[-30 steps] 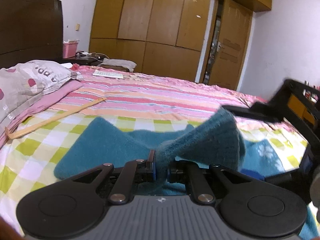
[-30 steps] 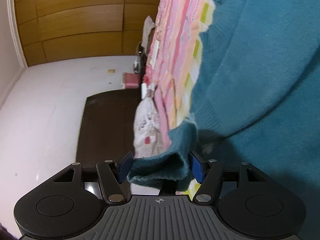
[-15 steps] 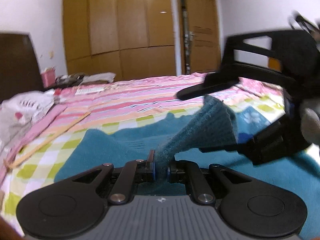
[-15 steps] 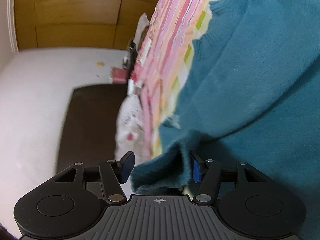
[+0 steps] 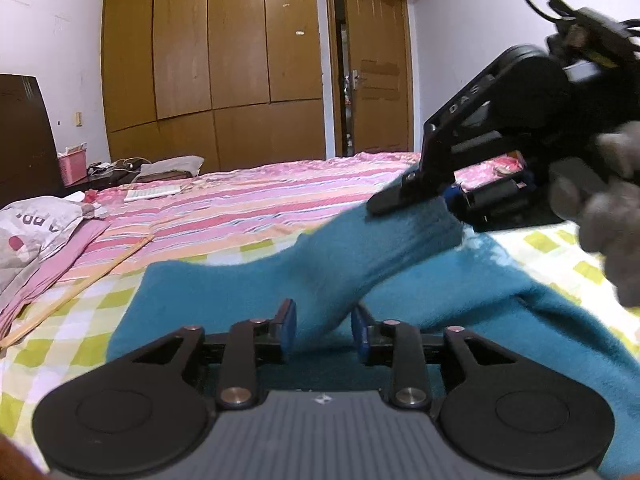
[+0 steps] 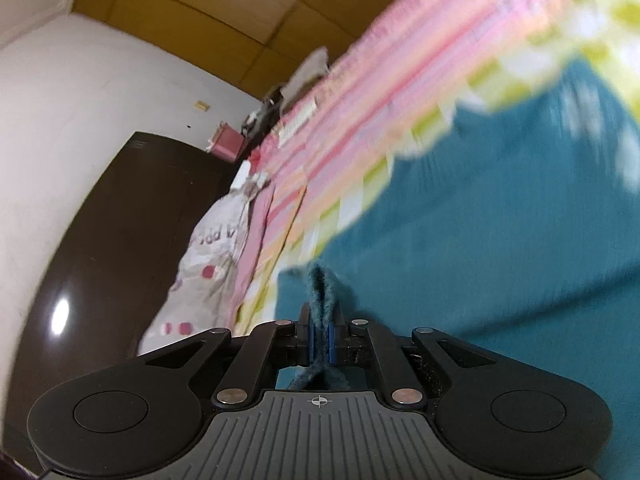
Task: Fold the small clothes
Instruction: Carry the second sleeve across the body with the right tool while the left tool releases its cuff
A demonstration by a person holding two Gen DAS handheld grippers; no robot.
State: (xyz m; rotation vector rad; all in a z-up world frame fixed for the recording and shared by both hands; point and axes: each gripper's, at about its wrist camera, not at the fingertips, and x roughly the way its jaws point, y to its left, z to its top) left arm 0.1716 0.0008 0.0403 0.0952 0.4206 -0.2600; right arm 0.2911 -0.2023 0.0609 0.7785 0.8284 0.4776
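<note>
Even indoor light, fairly bright, soft shadows only. Left wrist view mostly sharp; the wardrobe (image 5: 224, 60) bows w/ fisheye curve, corners go black. Right wrist view is heavily motion-smeared (esp. the bedsheet (image 6: 420, 80) and teal sweater (image 6: 500, 220)). A white glare spot sits on the dark headboard (image 6: 120, 240).

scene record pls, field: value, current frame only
surface: bed with striped and checked cover
garment: teal sweater, partly lifted off the bed
left gripper: open, fabric between the fingers
right gripper: shut on a bunched edge of the teal sweater
other items: pillow, wooden stick, pink box
blur: right wrist view smeared
</note>
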